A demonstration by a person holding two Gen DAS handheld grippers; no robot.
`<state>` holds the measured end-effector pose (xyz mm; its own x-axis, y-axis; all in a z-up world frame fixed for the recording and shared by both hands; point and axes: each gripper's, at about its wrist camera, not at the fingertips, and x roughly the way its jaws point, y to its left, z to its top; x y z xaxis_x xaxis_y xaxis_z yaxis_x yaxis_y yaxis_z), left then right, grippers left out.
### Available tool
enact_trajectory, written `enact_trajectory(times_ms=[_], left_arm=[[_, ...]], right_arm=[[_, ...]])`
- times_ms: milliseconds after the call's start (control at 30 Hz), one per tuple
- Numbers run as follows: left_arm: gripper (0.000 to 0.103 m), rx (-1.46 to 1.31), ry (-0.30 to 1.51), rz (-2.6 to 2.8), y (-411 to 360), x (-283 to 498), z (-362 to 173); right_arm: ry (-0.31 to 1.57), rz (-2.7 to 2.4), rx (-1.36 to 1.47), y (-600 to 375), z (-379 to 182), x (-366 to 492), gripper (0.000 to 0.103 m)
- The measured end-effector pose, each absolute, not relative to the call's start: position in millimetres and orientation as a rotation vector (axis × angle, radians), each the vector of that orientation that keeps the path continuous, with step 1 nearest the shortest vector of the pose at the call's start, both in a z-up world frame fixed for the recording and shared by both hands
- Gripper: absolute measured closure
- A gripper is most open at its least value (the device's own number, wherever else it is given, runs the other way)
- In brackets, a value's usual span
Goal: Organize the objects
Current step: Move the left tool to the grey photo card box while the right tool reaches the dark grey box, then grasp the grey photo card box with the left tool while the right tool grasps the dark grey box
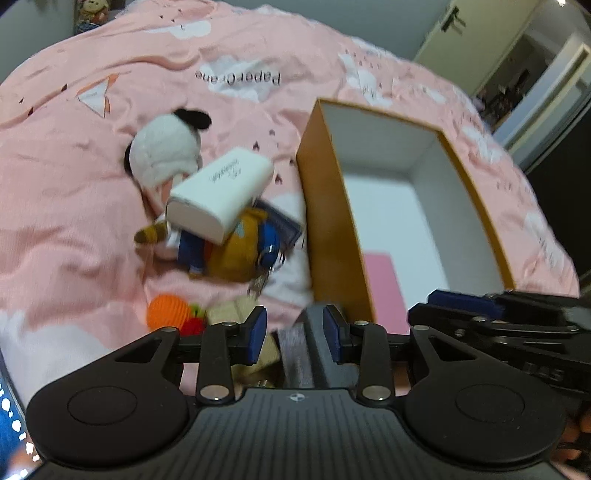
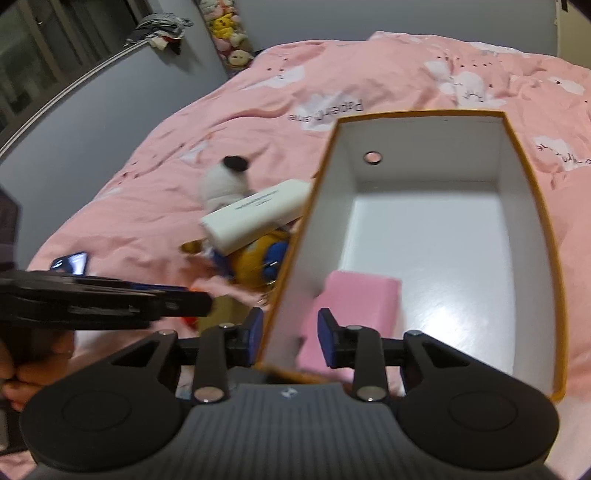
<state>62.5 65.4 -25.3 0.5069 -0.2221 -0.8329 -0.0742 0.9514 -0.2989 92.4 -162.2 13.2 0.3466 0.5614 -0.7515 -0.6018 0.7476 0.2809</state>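
Note:
An orange box with a white inside lies open on the pink bed, a pink block in its near end. Left of the box, a white case rests on a yellow and blue plush toy, with a white plush behind. My left gripper hangs open over a beige carton and a grey thing. My right gripper is open above the box's near left wall, holding nothing.
An orange crocheted ball and keys lie near the left gripper. A phone lies at the bed's left. A grey wall with a shelf of plush toys stands beyond the bed. A person's hand holds the left gripper.

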Motion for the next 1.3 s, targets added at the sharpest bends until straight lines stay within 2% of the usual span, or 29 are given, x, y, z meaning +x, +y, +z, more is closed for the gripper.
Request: enact_trajectory(times_ms=[100,300,533,700,800,1067,1200,1300], left_arm=[[0.064,-0.259,1.083,-0.111,60,54,-31],[0.068,-0.348,1.125,-0.039,77,47,-46],[0.068,-0.367,1.128,-0.047,82,41,-50],[0.068,-0.37,1.123,-0.067,83,41,-51],[0.068,-0.391,1.119,-0.092,84,41,-52],[0.068,-0.354,1.145,-0.177,69,44,-57],[0.06,-0.292,1.155,-0.18,56,47,-61],[0.06,-0.24,1.171,-0.162,49,51,-67]], right_arm=[[0.965,0.766,-0.068,-156,13,74,0.068],[1.082,0.747,-0.087,-143,-12,61,0.067],[1.14,0.695,-0.067,-127,-33,67,0.049],[1.182,0.65,-0.066,-119,-47,76,0.05],[1.208,0.653,-0.037,-118,-57,80,0.061],[1.244,0.706,-0.057,-133,-45,64,0.063],[1.236,0.697,-0.133,-138,-42,55,0.064],[1.263,0.693,-0.108,-141,-51,60,0.063]])
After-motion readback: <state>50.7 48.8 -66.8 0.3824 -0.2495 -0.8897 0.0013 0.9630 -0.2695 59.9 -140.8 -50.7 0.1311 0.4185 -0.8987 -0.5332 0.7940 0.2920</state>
